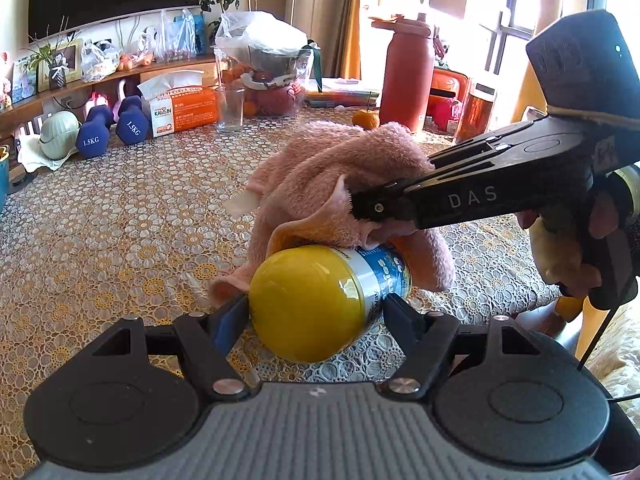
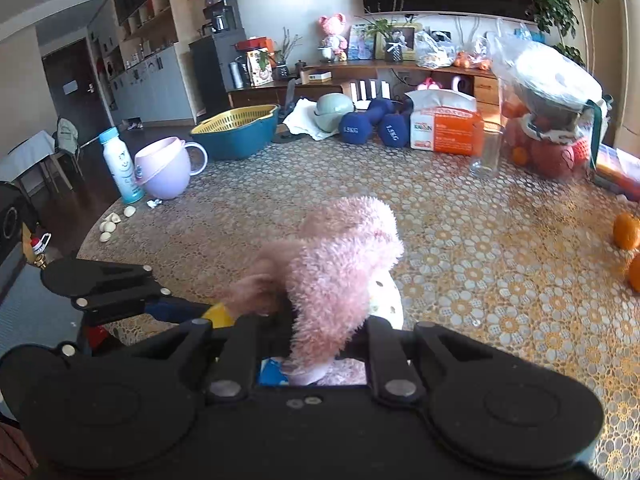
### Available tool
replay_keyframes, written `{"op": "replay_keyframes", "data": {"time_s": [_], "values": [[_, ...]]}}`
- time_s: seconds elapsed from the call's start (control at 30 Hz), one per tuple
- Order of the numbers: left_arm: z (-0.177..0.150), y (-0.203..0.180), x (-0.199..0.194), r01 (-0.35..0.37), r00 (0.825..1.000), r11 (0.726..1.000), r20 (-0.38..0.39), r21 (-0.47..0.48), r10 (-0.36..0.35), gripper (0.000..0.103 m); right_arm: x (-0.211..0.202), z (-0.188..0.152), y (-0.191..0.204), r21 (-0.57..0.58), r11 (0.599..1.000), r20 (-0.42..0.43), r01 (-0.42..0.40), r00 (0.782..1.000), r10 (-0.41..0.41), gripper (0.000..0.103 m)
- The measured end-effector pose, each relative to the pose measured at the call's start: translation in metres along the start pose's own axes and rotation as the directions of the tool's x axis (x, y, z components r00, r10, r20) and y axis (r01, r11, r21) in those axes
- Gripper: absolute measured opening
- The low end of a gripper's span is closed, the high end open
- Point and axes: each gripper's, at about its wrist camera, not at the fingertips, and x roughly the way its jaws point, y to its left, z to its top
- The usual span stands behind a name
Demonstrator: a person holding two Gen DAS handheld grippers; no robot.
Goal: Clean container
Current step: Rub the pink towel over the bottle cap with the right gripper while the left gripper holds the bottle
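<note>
Now the left tongs [image 1: 316, 306] grasp the can [image 1: 320, 300], lying on its side on the worktop [image 1: 120, 220] near 6 o'clock. Right tongs [image 1: 366, 210], from 3 o'clock, are clenched on the pink cloth [image 1: 332, 168], draped over the can.

the can [image 1: 320, 300] had a glossy yellow lid end and a blue-and-white printed body. the fluffy towel [image 1: 340, 168] was pink. the tablecloth [image 1: 120, 220] showed a gold-and-white lace floral pattern. both dumbbells [image 1: 114, 126] were navy, the tissue box [image 1: 182, 110] orange and white, the tall bottle [image 1: 406, 80] rust red.
</note>
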Motion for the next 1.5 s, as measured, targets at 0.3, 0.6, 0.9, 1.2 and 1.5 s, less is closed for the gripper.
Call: {"op": "replay_keyframes", "data": {"time_s": [0.3,0.6,0.9,1.2,1.5], "values": [[0.003,0.0,0.005,0.063,0.997,0.996,-0.032,-0.061,-0.065,0.076,-0.017,-0.028,-0.016,0.088,0.995,0.037,0.043,0.998,-0.046,0.014],[0.001,-0.002,0.005,0.057,0.998,0.994,-0.031,-0.088,-0.06,0.079,-0.026,-0.035,-0.007,0.078,0.995,0.074,0.067,0.995,-0.073,0.013],[0.004,-0.027,-0.004,-0.05,0.998,0.994,0.053,0.1,0.045,0.078,-0.037,-0.001,0.031,-0.025,0.998,0.14,-0.059,0.988,0.062,0.012],[0.008,-0.031,-0.004,-0.075,0.995,0.986,0.071,0.151,0.065,0.078,-0.008,0.006,0.014,0.026,0.999,0.088,-0.039,0.995,0.037,0.013],[0.01,-0.03,-0.003,-0.073,0.995,0.987,0.073,0.141,0.063,0.078,-0.001,-0.014,-0.01,0.037,0.997,0.018,0.061,0.998,-0.061,0.012]]}}
